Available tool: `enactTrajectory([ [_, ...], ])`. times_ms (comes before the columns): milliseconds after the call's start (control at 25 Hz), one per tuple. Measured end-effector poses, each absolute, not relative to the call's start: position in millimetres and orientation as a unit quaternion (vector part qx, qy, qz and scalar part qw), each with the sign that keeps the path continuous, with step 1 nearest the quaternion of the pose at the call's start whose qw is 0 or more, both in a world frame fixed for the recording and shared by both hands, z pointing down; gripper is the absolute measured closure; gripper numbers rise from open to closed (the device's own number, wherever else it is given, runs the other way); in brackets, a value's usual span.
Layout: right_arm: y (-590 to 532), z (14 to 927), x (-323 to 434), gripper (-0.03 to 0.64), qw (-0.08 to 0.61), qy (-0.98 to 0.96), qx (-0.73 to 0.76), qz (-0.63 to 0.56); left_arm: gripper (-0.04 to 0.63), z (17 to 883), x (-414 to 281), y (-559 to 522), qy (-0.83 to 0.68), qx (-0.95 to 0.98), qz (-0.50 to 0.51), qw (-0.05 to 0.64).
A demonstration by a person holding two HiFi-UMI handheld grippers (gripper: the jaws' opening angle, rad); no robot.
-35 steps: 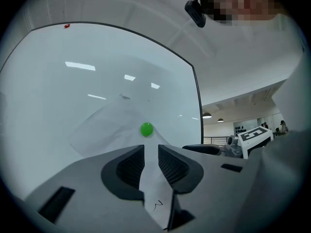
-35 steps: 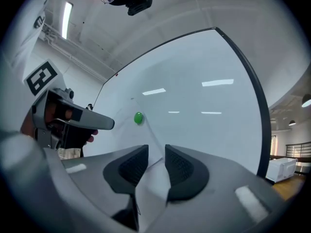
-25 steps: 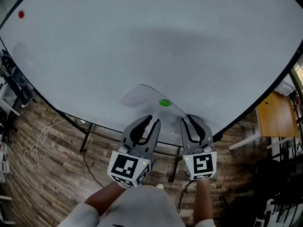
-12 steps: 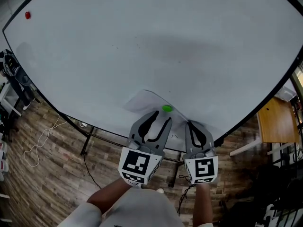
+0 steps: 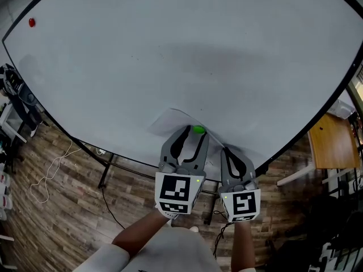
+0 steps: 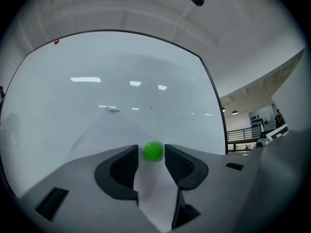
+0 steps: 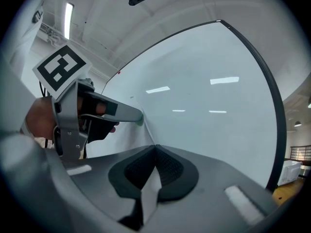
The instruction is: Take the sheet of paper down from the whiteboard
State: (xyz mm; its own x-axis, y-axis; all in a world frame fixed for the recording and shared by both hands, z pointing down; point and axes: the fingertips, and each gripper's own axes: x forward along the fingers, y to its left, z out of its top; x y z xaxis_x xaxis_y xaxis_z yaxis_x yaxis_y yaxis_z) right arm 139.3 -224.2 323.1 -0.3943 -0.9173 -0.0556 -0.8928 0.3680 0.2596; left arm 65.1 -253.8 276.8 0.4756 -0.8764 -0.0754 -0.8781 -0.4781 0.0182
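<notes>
1. The sheet of paper hangs low on the whiteboard.
2. A round magnet sits on the paper, between the jaws of the left gripper. These have just been opening and maybe do not touch it.
3. The right gripper is just to the right, pinching the paper's edge.
4. A desk stands right of the board.

**Whiteboard**: large, white, dark-framed, upright on a black stand.
- Green magnet: round, on the board's face near its lower edge.
- Sheet of paper: white, held under the green magnet, spreading to the magnet's left and curving off the board.
- Red magnet: small, far up and left of the green magnet, close to the frame.

**Floor**: wood-pattern planks, below the green magnet.
- Stand.
- Loose white cable: well to the magnet's left.
- Wooden desk: well to its right.
</notes>
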Motion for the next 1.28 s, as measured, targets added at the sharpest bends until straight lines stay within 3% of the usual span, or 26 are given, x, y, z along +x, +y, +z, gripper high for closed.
enactTrajectory([
  [400, -221, 324, 140, 0.604, 0.031, -0.829, 0.547, -0.116, 0.461, 277, 62, -258, 0.562, -0.824, 0.065, 0.012],
  [1280, -199, 326, 164, 0.606, 0.000, -0.798, 0.597, -0.080, 0.472, 302, 56, -230, 0.480, -0.876, 0.050, -0.020],
])
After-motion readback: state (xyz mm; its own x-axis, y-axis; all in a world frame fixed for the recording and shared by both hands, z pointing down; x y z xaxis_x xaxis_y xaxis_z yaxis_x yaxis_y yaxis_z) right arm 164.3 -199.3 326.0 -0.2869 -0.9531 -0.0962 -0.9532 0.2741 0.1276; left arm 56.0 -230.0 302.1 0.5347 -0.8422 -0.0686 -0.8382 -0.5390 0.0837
